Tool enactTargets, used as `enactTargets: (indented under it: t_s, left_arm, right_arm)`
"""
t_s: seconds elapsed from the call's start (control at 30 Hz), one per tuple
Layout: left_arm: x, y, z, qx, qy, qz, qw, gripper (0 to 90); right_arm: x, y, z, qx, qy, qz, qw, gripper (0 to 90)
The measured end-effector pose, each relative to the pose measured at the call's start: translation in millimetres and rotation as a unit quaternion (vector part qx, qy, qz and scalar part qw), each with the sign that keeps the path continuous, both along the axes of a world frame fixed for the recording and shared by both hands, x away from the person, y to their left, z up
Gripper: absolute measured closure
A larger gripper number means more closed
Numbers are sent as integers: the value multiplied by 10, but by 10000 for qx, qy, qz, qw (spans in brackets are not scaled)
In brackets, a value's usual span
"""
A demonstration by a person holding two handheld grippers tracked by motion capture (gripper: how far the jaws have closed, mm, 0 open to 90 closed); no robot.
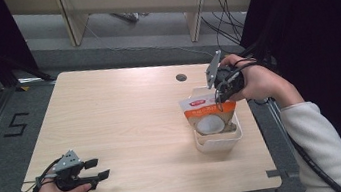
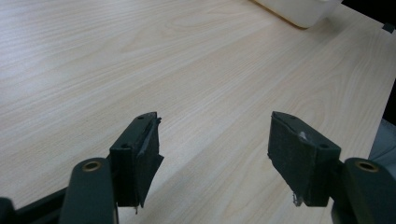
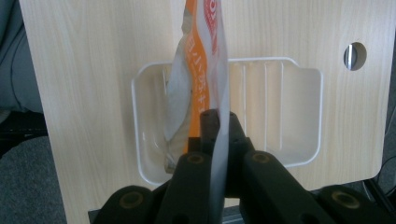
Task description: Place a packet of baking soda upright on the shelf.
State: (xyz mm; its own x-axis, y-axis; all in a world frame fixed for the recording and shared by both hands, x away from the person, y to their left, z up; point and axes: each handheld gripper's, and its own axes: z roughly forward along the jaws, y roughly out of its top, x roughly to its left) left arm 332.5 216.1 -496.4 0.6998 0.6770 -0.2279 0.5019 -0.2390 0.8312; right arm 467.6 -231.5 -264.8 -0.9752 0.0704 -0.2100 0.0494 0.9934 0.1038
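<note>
An orange and white food pouch (image 1: 209, 116) stands upright in a white plastic bin (image 1: 218, 142) at the table's right side. My right gripper (image 1: 220, 96) is shut on the pouch's top edge from above. In the right gripper view the pouch (image 3: 198, 70) hangs edge-on between the closed jaws, over the bin (image 3: 299, 116). My left gripper (image 1: 99, 169) rests low over the table's front left corner, open, with nothing between its fingers. In the left gripper view the gripper (image 2: 212, 144) has only bare wood between its jaws.
The wooden table (image 1: 126, 117) has a small round hole (image 1: 181, 77) behind the bin. The bin's corner (image 2: 299, 9) appears far off in the left gripper view. Desk legs and cables stand on the grey floor beyond the table.
</note>
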Motion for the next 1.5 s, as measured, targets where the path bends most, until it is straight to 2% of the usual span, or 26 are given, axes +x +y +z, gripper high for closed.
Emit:
enactTargets:
  t_s: [0.1,0.13,0.27,0.3,0.4,0.5,0.57,0.7,0.77,0.83,0.9,0.93,1.0,1.03,1.13,1.2,1.23,1.27,1.3,1.5]
  left_arm:
    - [1,-1,-1,-2,-1,-5,10000,334]
    - [3,1,-4,-7,-9,-14,10000,334]
    - [2,4,-1,36,-16,-17,10000,334]
    - [1,3,-1,45,-8,-10,10000,334]
    - [-1,0,-2,22,20,12,10000,334]
    - [0,1,-2,13,21,5,10000,334]
    - [1,0,-2,6,-1,3,10000,334]
    - [0,-1,-1,5,20,6,10000,334]
    - [0,1,-1,7,1,0,10000,334]
    - [3,-2,-5,-30,-20,-10,10000,334]
    - [1,-3,-4,-30,-15,4,10000,334]
    - [0,-3,-2,-17,-14,8,10000,334]
    - [2,-3,-3,-24,-21,-2,10000,334]
    - [2,3,0,19,0,-16,10000,334]
    - [-1,-4,-1,15,15,23,10000,334]
    - [-1,-5,-3,1,22,32,10000,334]
    - [1,-4,-4,3,22,29,10000,334]
    - [0,-9,-5,-28,27,45,10000,334]
    - [0,-9,-6,-27,31,47,10000,334]
    - [-1,-4,-2,12,24,28,10000,334]
  right_arm:
    - [0,-12,-17,-45,-34,92,9999,900]
    - [-22,-26,-15,-42,-19,-63,10000,900]
    - [-14,-71,-28,-73,23,-75,9999,900]
    - [-22,-80,-30,-71,25,-178,9998,900]
    - [-14,-89,-55,-90,39,-60,9999,900]
    - [-23,-108,-71,-101,14,-188,9998,900]
    - [-7,-107,-86,-97,41,-67,9999,900]
    - [-13,-99,-113,-181,96,-163,9997,900]
    - [-5,-101,-117,-174,29,-108,9998,900]
    - [-1,-100,-133,-198,70,-76,9998,900]
    - [-21,-110,-133,-219,112,-285,9993,900]
    - [-4,-115,-141,-190,112,-152,9996,900]
    - [-11,-127,-149,-179,81,-228,9995,900]
    - [1,-132,-158,-187,110,-147,9997,900]
    - [-9,-149,-170,-209,135,-265,9993,900]
    - [10,-158,-182,-203,134,-149,9996,900]
    - [-5,-165,-185,-229,158,-312,9991,900]
    - [6,-171,-191,-247,200,-267,9991,900]
    - [-8,-174,-189,-253,184,-376,9988,900]
    - [7,-175,-238,-227,179,-319,9991,900]
